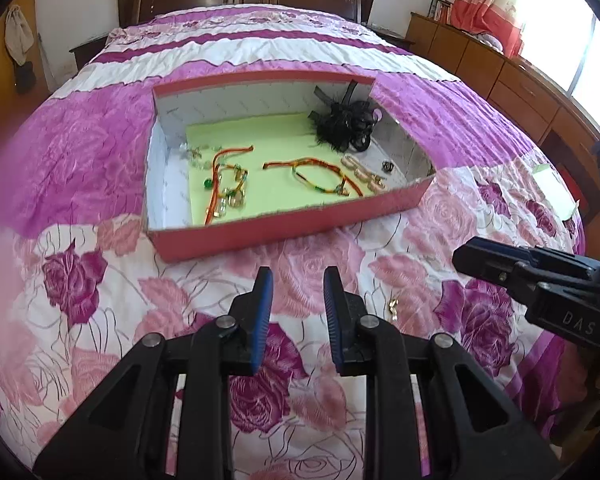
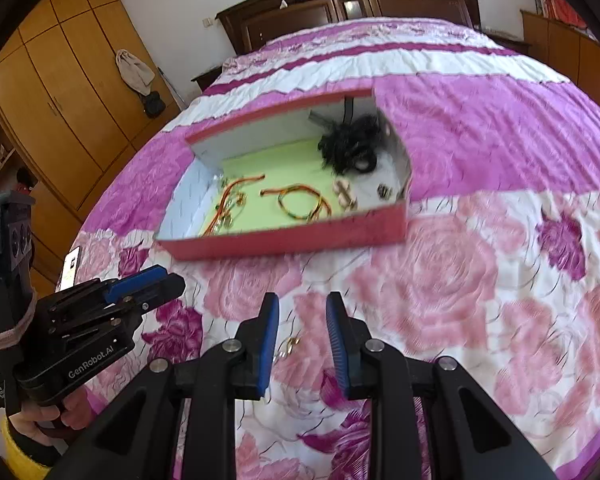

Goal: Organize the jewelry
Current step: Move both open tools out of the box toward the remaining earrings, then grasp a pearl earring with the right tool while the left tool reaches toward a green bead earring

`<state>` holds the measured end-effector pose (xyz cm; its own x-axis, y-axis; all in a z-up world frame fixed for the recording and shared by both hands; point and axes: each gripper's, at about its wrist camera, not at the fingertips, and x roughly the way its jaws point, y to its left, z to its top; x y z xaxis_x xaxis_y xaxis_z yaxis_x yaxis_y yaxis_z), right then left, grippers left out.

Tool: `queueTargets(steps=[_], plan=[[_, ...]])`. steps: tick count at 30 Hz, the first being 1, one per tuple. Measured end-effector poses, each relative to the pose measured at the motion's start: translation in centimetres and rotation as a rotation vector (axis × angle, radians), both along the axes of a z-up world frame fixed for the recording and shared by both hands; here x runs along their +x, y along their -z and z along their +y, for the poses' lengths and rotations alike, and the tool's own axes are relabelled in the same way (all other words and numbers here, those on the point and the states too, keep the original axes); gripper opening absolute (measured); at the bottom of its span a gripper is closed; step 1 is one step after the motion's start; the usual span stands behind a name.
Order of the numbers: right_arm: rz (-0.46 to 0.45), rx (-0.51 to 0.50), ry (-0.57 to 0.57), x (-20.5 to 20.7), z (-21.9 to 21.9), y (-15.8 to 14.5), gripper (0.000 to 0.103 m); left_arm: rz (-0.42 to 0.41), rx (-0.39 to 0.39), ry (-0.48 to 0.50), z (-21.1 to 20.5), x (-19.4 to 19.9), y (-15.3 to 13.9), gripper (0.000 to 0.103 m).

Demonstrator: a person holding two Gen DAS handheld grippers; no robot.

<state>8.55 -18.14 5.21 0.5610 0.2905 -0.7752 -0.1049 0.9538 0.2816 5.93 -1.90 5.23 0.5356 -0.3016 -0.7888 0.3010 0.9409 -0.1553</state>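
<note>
Two grippers hover over a rose-print bed, jaws parted and empty, beside a red box of jewelry.

The left gripper (image 1: pixel 298 280) and the right gripper (image 2: pixel 302 308) each show a narrow gap between blue pads, nothing held. A small gold trinket (image 2: pixel 291 347) lies loose on the bedspread (image 1: pixel 100 280), just past the right gripper's tips (too blurred to say what kind). Farther up the bed sits the open red box (image 1: pixel 284 236) with a pale green liner. Inside lie a braided cord bracelet (image 1: pixel 324 178), a second cord with beads (image 1: pixel 230 184) at the left, a pale link bracelet (image 1: pixel 362 174) and a black hair piece (image 1: pixel 348 124) in the far right corner.
</note>
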Motion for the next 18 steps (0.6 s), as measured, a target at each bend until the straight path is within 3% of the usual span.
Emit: queueTargets(steps=[18], plan=[[0.143,-0.01,-0.043,-0.1,3.4,4.4,0.027,0.05,-0.002,-0.066,2.7,-0.8,2.4,0.018]])
